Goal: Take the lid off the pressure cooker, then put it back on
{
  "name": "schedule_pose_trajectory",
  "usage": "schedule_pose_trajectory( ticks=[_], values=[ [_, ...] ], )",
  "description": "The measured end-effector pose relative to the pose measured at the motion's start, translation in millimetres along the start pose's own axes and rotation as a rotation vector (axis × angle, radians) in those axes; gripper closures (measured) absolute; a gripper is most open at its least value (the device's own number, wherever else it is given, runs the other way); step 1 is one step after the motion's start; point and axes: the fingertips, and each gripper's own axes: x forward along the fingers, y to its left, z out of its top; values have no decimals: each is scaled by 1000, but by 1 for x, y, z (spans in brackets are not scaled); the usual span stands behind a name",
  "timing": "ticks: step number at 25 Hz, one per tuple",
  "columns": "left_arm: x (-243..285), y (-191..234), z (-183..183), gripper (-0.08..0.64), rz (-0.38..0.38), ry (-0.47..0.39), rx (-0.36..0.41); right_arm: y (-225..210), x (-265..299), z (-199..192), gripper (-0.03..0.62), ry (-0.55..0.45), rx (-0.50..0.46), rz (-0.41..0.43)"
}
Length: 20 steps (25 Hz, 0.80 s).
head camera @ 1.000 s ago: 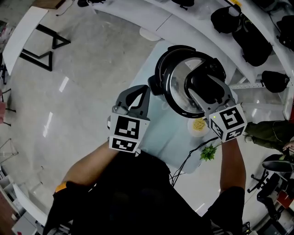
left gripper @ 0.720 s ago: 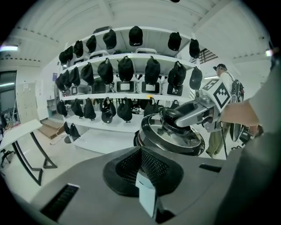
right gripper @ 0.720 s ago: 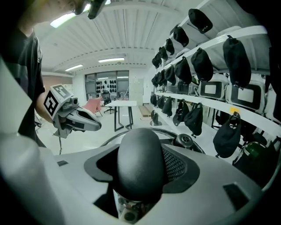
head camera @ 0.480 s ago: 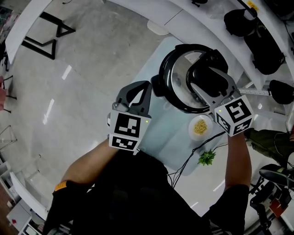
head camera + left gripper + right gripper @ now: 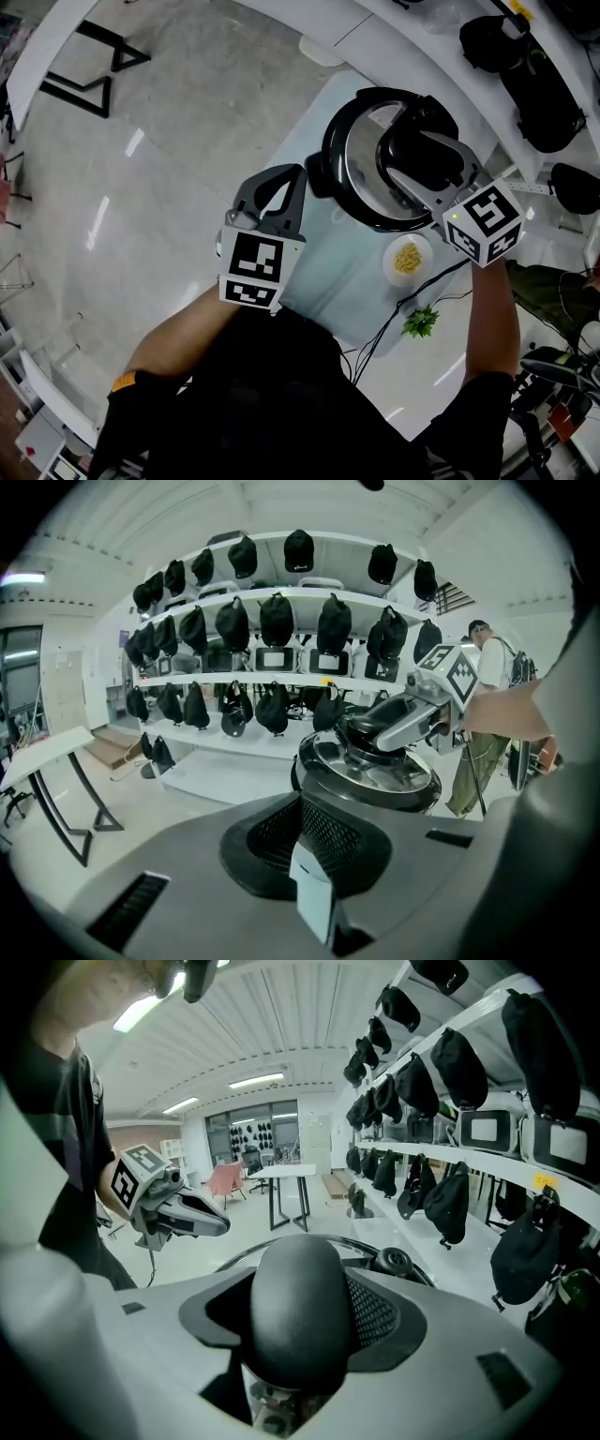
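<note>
**Ana:** Right claw first. What has it got, seen from the head view?

**Ben:** It's clamped on the lid handle, the black knob at the middle of the lid. The lid looks seated on the pressure cooker, which stands at the far end of the pale table. Gripping dead centre makes sense, since the lid should then lift or turn evenly.

**Ana:** And the left claw?

**Ben:** Its jaws are together with nothing in them. It hangs near the cooker's near side without touching it. My guess is it's parked clear to give the right arm room. A small dish of yellow food sits just beside the cooker, with a green sprig further toward the person. Both are worth minding if the lid swings that way.

**Ana:** What about the left claw's own view?

**Ben:** The jaws meet with nothing between them. Beyond them is the cooker with the lid level on top, and the right claw reaches in from the right onto the handle. Shelves of dark caps run behind.

**Ana:** And the right claw's view?

**Ben:** The handle fills the gap, with both jaws pressed against it. The lid's rim curves beyond, with a small valve knob beside the handle. The left claw hangs off to the left, well apart.

**Ana:** Which stage is this?

**Ben:** From this alone I can't tell whether the lid is coming off or going back on.
</note>
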Motion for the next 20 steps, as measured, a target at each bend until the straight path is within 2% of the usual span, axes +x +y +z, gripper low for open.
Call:
schedule_pose_trajectory(
  ticks=[5,10,20],
  values=[
    [3,-3,-1,554,-12,0,3,-1,3,-1,298,15,-18,32],
    [5,-7,0,554,-23,-3,0,-2,4,0,298,11,-10,29],
    [8,-14,0,552,-46,-7,3,-4,0,-4,299,-34,40,-63]
  ],
)
